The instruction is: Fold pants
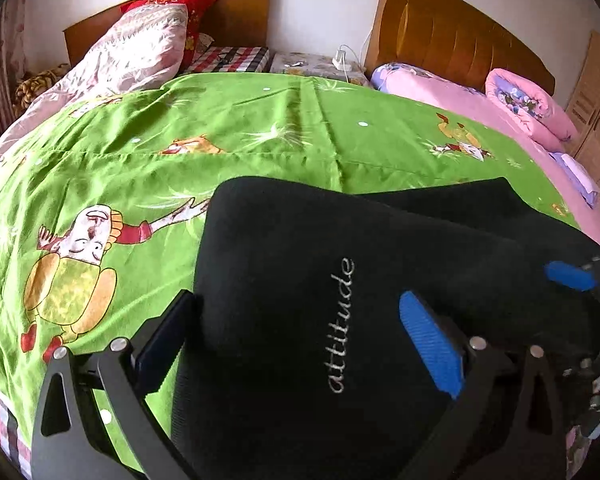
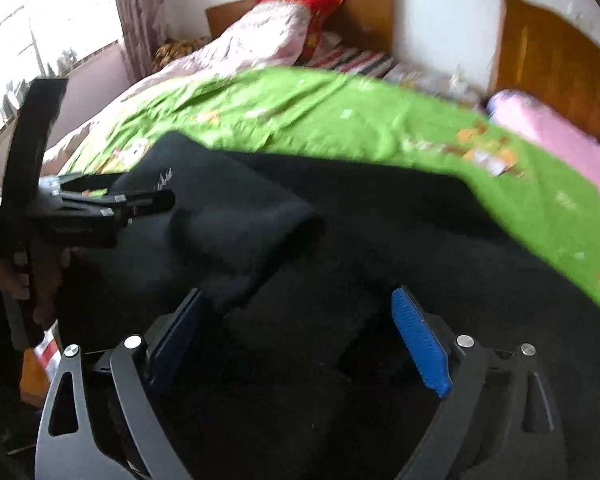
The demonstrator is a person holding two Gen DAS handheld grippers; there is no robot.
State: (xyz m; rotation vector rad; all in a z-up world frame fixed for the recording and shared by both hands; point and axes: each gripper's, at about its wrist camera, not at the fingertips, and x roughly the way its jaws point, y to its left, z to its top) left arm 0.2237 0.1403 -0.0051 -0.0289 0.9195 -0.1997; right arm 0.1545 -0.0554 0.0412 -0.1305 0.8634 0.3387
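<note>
Black pants (image 1: 300,280) with the silver word "attitude" lie folded on a green cartoon-print sheet (image 1: 220,128) on the bed. My left gripper (image 1: 300,344) is open, its blue pads wide apart on either side of the fabric, low over the pants. My right gripper (image 2: 300,340) is open too, over the black cloth (image 2: 380,232). The right gripper's blue fingertip (image 1: 568,274) shows at the right edge of the left wrist view. The left gripper (image 2: 152,200) shows at the left of the right wrist view, resting on the folded part.
A pinkish quilt (image 1: 132,56) and red pillow (image 1: 196,4) lie at the bed's far left. A second bed with pink bedding (image 1: 460,92) stands at the right, a nightstand with a charger (image 1: 340,62) between the headboards. A window (image 2: 40,40) is at the left.
</note>
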